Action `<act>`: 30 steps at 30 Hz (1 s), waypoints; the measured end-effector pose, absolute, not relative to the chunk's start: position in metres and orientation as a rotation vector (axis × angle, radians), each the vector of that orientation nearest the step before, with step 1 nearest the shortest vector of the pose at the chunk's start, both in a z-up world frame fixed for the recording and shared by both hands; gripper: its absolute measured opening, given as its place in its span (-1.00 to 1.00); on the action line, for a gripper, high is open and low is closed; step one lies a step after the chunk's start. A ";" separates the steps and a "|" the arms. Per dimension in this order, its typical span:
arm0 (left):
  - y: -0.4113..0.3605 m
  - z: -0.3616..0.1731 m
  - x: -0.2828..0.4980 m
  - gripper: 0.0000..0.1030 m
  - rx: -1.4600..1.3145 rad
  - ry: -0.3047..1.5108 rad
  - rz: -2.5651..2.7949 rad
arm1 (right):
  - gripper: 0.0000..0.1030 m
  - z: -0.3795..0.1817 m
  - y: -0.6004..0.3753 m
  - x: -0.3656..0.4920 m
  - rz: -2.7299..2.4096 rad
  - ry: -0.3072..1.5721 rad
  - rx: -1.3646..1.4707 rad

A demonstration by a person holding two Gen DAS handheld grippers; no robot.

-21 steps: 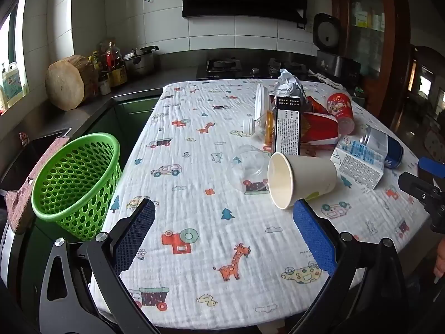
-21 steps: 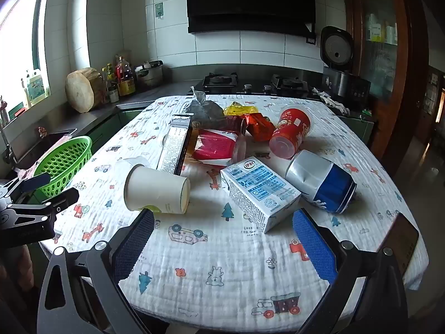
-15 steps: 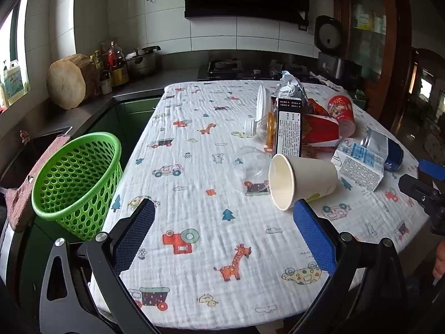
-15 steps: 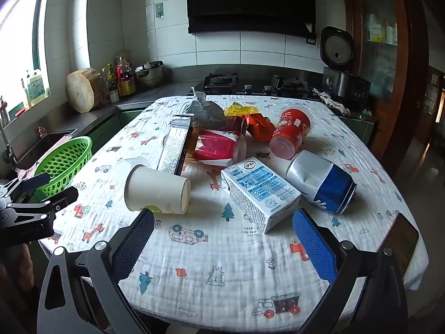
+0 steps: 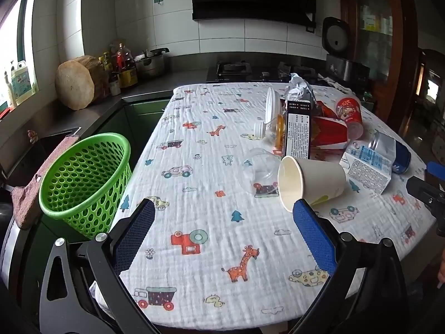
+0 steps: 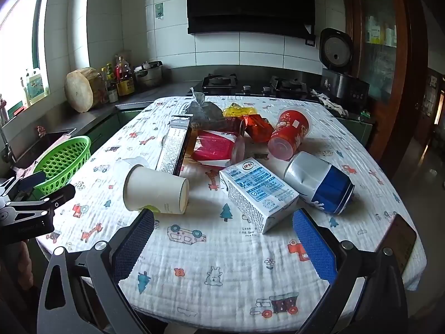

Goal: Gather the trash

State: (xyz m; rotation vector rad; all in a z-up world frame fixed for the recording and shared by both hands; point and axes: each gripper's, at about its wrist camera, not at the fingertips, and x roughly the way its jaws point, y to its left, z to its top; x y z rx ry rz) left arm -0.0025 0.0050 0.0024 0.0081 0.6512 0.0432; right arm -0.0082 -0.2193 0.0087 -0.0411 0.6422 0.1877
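A green perforated basket (image 5: 83,178) stands off the table's left edge; it also shows in the right wrist view (image 6: 64,161). Trash lies on the patterned tablecloth: a white paper cup on its side (image 5: 311,181) (image 6: 155,189), a clear plastic cup (image 5: 260,171), a milk carton (image 6: 258,193) (image 5: 367,168), a dented blue and silver can (image 6: 319,182), a red cup (image 6: 290,136), a tall printed box (image 6: 175,147), red wrappers (image 6: 217,147). My left gripper (image 5: 224,235) is open and empty, just short of the paper cup. My right gripper (image 6: 222,246) is open and empty, just short of the carton.
A worktop runs along the left with a wood chopping block (image 5: 75,86), bottles (image 5: 122,69) and a pot (image 5: 151,62). A hob (image 6: 250,83) and a rice cooker (image 6: 338,64) stand behind the table. A phone (image 6: 400,240) lies at the table's right edge.
Both grippers have edged slightly forward over the table; the view is almost the same. Nothing was taken hold of.
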 end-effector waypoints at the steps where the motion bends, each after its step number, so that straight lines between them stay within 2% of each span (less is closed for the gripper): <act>1: 0.005 0.002 -0.002 0.91 0.003 0.654 0.039 | 0.88 0.009 -0.219 -0.008 0.188 0.642 -0.041; 30: 0.003 -0.004 -0.003 0.91 -0.003 0.661 0.024 | 0.88 0.011 -0.218 -0.009 0.190 0.642 -0.046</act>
